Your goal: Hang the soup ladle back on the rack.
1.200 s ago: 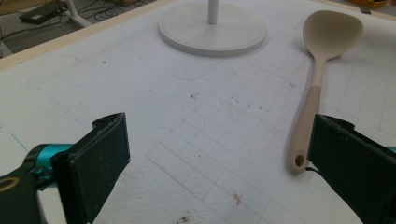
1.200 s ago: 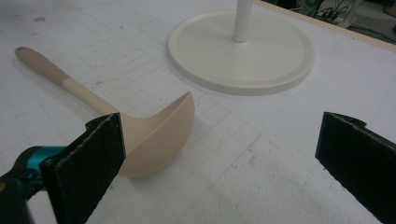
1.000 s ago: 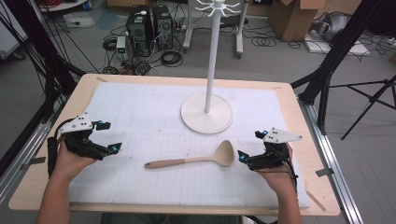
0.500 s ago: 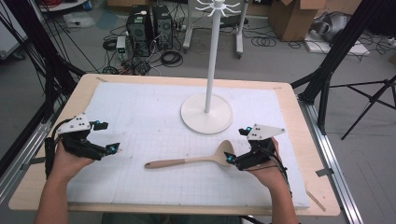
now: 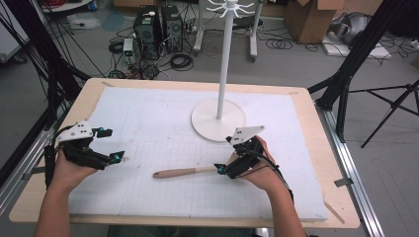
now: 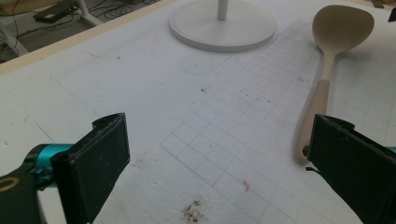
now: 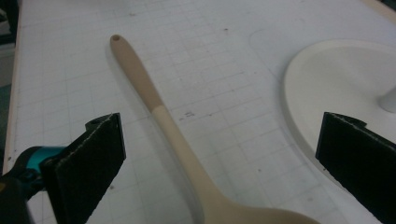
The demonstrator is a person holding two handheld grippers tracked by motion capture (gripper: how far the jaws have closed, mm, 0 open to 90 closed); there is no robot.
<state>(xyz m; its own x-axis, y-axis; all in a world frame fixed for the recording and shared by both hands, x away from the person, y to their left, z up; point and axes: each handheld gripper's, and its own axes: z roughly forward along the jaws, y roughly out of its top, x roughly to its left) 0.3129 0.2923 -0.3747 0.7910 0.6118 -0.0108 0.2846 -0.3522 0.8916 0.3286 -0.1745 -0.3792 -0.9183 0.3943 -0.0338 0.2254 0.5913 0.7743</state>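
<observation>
Spoon [image 7: 159, 116] between wide right tongs [image 7: 219, 163]; bowl [image 6: 342, 25] in left gripper view.

Beige wooden spoon [image 7: 161, 119], darker tan toward handle end, between black jaws. White round stand base [image 7: 336, 88] just beside. White gridded mat [image 5: 148, 123] beneath.

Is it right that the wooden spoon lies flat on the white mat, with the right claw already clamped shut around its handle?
Not quite. The spoon does lie flat on the mat, but the right claw is open. The right gripper view shows its jaws spread wide on either side of the handle, touching nothing.
</observation>
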